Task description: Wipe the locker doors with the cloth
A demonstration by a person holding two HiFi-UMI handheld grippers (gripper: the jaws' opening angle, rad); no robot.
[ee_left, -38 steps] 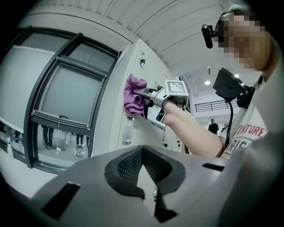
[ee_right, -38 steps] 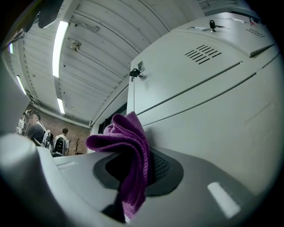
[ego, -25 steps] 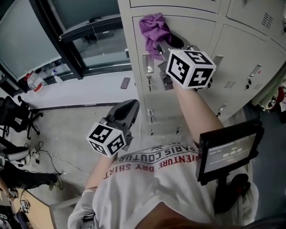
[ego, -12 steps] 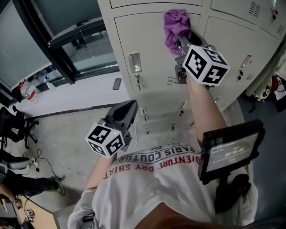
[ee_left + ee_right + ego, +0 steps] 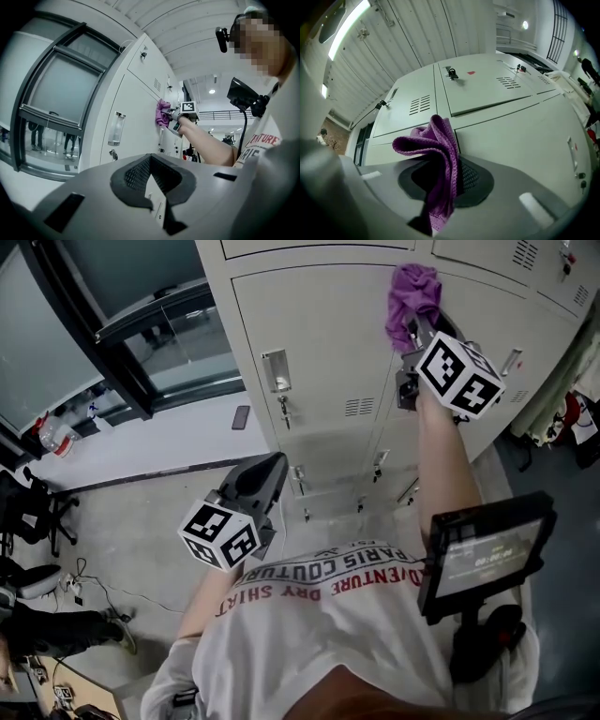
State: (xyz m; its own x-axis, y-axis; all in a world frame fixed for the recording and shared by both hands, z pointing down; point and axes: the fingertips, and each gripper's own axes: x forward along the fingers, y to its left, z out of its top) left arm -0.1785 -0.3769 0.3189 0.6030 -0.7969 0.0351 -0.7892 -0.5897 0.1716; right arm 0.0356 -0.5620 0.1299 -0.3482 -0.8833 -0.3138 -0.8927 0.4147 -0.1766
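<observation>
You stood in a workplace locker area: pale grey metal lockers (image 5: 319, 352) beside a black-framed glass partition (image 5: 141, 277), with a black office chair (image 5: 26, 491) on the grey floor (image 5: 141, 512).

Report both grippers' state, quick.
Left gripper: shut, nothing between its jaws.
Right gripper: shut on the purple cloth.

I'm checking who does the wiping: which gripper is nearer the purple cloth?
Right. The right gripper is shut on the purple cloth at the locker door; the left gripper hangs low by the person's chest, well apart from it.
</observation>
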